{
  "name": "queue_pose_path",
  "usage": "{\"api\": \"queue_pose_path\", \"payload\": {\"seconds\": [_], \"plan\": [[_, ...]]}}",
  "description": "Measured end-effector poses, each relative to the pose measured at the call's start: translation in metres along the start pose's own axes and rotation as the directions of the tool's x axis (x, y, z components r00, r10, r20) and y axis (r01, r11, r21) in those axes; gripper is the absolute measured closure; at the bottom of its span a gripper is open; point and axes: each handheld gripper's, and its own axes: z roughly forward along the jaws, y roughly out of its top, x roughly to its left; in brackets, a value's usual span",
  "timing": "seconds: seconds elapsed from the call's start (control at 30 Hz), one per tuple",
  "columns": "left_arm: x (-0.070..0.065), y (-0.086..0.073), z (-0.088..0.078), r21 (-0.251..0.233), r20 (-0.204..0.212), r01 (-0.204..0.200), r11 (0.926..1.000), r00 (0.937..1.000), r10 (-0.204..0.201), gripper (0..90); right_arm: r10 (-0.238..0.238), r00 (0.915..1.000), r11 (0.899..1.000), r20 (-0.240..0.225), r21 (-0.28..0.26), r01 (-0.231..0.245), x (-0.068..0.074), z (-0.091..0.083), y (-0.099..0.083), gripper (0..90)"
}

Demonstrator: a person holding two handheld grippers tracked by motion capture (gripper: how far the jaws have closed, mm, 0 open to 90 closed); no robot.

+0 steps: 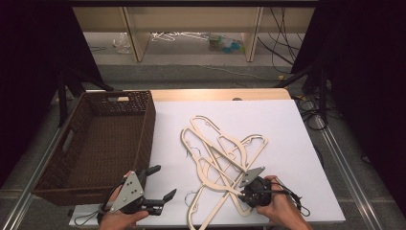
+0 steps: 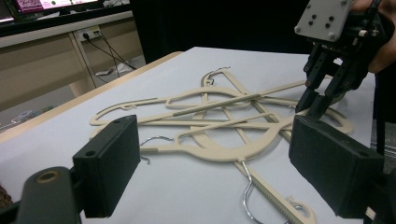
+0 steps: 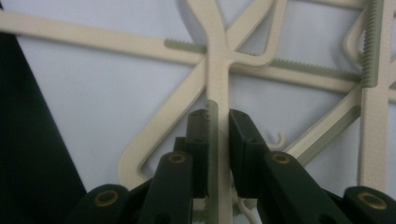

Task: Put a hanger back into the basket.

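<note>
A tangle of cream hangers point(image 1: 222, 155) is seen lying on the white counter point(image 1: 287, 129) in the middle of the high view, spreading from the centre down to the lower edge of the frame. The hangers overlap one another, with thin metal hooks showing at several ends. A dark woven basket point(image 1: 143, 139) is placed at the left of the frame, just beside the pile and touching the counter's left part.

The right gripper point(image 1: 246, 184) is held in a hand point(image 1: 282, 206) at the lower right of the high view, with its tip down in the lower right part of the pile. In the right gripper view its two black jaws are seen drawn close together around one narrow cream bar point(image 3: 217, 93) of a hanger, which runs up the middle of the frame between the pads; the pads appear pressed against the bar on both sides. In the left gripper view the same right gripper point(image 2: 314, 100) is seen at the upper right, pointing downward onto the far side of the pile.

The left gripper point(image 1: 160, 182) is held at the lower left of the high view, beside the basket's near corner and apart from the hangers. Its jaws are spread wide, and nothing is held between them; in the left gripper view the two black pads point(image 2: 109, 163) frame the pile, which lies well ahead of them.
</note>
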Motion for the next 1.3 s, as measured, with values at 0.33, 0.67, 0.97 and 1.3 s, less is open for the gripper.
{"api": "queue_pose_path", "payload": {"seconds": [0.33,0.67,0.97,1.3], "plan": [[0.000,0.000,0.002,0.012,0.006,-0.003,0.9999,1.0000,0.003,16.5,0.022,0.9996,0.999,0.015,-0.048,-0.022,0.001,-0.002,0.014,79.8],[0.002,-0.002,0.021,0.078,-0.022,-0.070,0.9945,0.9971,0.072,20.3,0.001,1.0000,0.995,-0.003,-0.104,-0.001,-0.004,-0.035,0.014,79.8],[-0.003,-0.008,0.059,0.192,0.035,-0.234,0.9531,0.9721,0.232,21.4,-0.006,0.9990,0.995,-0.044,-0.102,0.001,-0.002,-0.066,0.000,79.7],[-0.006,-0.019,0.105,0.234,0.100,-0.396,0.8881,0.9185,0.383,25.7,-0.005,0.9980,0.994,-0.064,-0.111,-0.002,-0.003,-0.077,-0.007,79.7]]}}
